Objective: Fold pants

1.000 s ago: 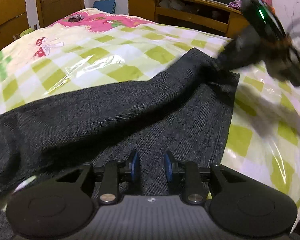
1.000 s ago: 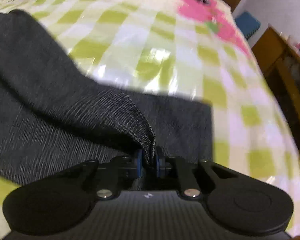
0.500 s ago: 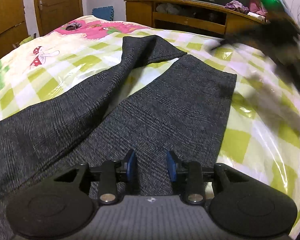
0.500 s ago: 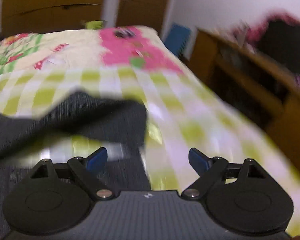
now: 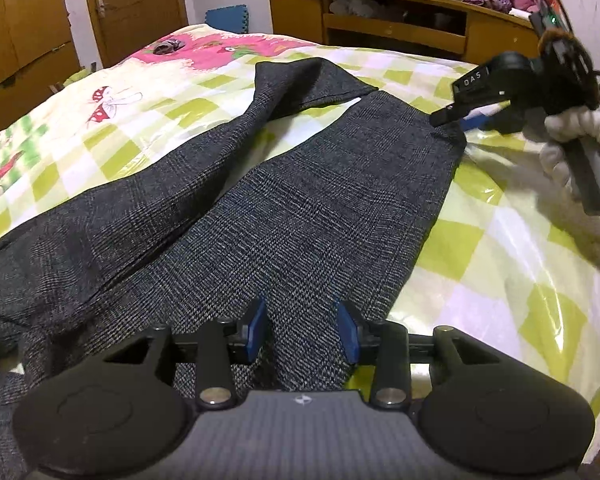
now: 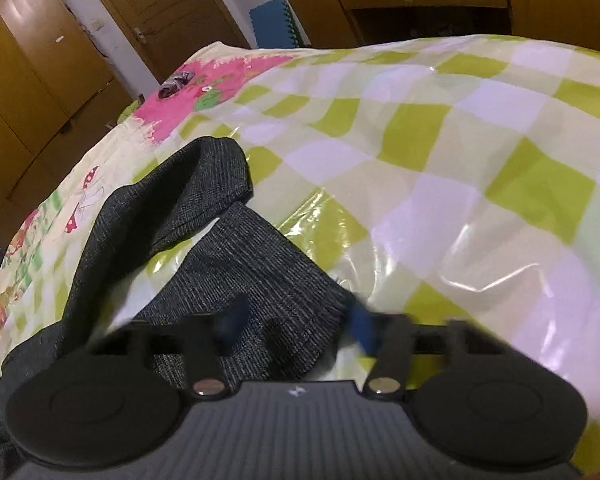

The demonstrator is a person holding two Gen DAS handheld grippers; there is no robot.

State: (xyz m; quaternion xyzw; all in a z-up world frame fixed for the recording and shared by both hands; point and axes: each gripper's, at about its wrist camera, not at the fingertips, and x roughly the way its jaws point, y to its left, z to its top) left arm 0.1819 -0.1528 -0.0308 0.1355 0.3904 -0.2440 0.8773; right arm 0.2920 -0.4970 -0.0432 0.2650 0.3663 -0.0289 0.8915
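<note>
Dark grey checked pants lie on the bed with both legs spread apart toward the far end. My left gripper is open, its blue pads either side of the near leg's fabric. My right gripper is open over the hem corner of the near leg. It also shows in the left wrist view, at the far right corner of that hem. The other leg curls away to the left.
The bed has a glossy green-and-white checked cover with a pink cartoon patch. A wooden shelf unit stands behind the bed. Wooden wardrobe and door are at the left.
My right gripper let go of the far leg's hem, swung away, and has come back down, open, at the near leg's hem corner. The legs now lie apart. My left gripper has opened a little wider.
</note>
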